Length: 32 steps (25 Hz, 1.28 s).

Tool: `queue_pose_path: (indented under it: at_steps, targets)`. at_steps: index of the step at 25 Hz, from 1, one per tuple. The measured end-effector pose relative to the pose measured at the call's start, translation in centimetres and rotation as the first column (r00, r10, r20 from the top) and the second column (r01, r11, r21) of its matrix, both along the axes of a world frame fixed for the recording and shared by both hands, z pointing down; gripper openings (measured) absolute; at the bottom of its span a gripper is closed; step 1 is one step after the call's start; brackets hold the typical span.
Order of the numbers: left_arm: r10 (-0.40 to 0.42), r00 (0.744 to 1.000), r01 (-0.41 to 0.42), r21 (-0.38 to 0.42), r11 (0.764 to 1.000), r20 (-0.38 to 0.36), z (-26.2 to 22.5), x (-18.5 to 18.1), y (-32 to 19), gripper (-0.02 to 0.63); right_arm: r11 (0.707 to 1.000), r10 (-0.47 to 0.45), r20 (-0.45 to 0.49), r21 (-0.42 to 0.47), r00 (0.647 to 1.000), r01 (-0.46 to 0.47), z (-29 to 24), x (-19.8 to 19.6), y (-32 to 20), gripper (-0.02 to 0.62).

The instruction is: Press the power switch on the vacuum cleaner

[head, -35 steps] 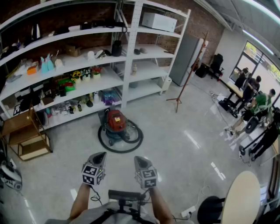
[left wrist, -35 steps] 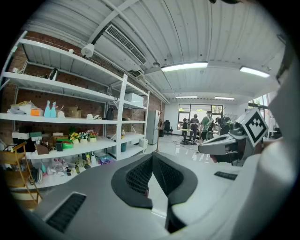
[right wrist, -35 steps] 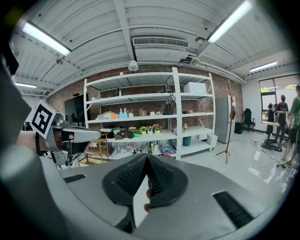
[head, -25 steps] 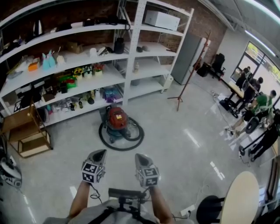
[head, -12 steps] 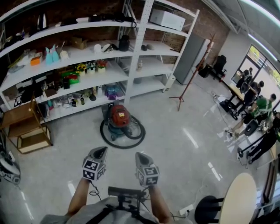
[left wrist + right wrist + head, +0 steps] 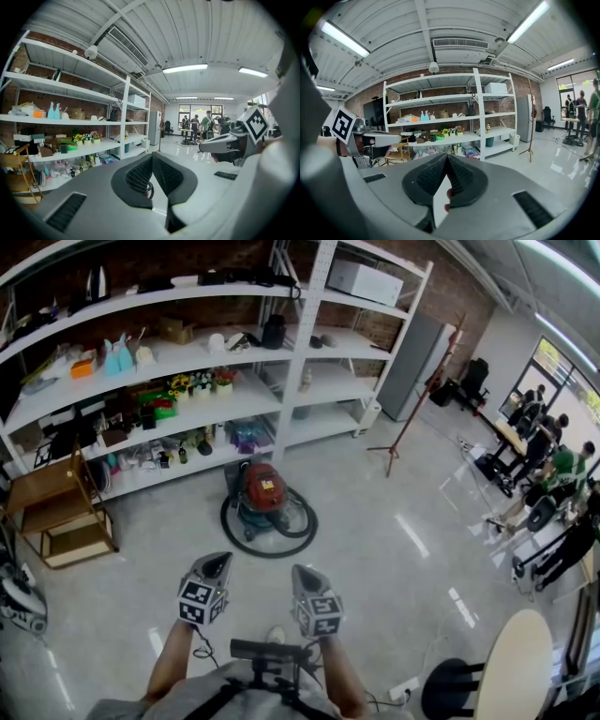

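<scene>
Tools two: left tool (image 6: 217, 562), right tool (image 6: 302, 571), both pressed together; one vacuum cleaner (image 6: 263, 493) ahead.

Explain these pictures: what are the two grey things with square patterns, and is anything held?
No robot here: a person holds a two-jaw tool in each hand. The top picture comes from a camera on the person's head, looking down at the left tool and right tool; the patterned cubes are parts of them. The other two pictures come from cameras riding on each tool, looking along its jaws. Both pairs of jaws are closed tip to tip, with nothing held. Ahead on the floor stands a red-topped vacuum cleaner with its black hose coiled around it, before white shelves. Neither tool touches it.
</scene>
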<state>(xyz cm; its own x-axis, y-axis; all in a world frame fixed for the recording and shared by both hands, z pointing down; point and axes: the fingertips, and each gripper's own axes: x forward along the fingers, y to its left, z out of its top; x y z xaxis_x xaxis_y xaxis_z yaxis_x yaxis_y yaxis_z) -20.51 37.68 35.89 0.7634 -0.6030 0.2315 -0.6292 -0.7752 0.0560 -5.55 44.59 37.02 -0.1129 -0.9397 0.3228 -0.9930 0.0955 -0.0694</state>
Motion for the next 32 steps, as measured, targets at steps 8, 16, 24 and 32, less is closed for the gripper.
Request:
queue_pose_path:
  at_steps: [8,16,24,32]
  targets:
    - [-0.017,1.000,0.017,-0.002,1.000,-0.002,0.0,-0.1,-2.0,0.008,1.000,-0.015,0.011,-0.006,1.000,0.015,0.0,0.0,-2.2,0.011]
    - [-0.029,1.000,0.029,-0.011,1.000,-0.002,-0.2,1.4,-6.0,0.008,1.000,-0.026,0.024,-0.009,0.999,0.026,-0.8,1.4,-6.4,0.011]
    - [-0.044,0.999,0.044,-0.009,0.999,0.013,0.0,4.1,-10.9,0.008,0.999,-0.046,0.043,-0.012,0.998,0.047,-0.4,4.0,-11.7,0.011]
    - [-0.058,0.998,0.058,-0.010,0.998,0.024,-0.6,7.5,-15.7,0.008,0.998,-0.064,0.063,-0.009,0.996,0.064,-0.6,7.5,-17.0,0.012]
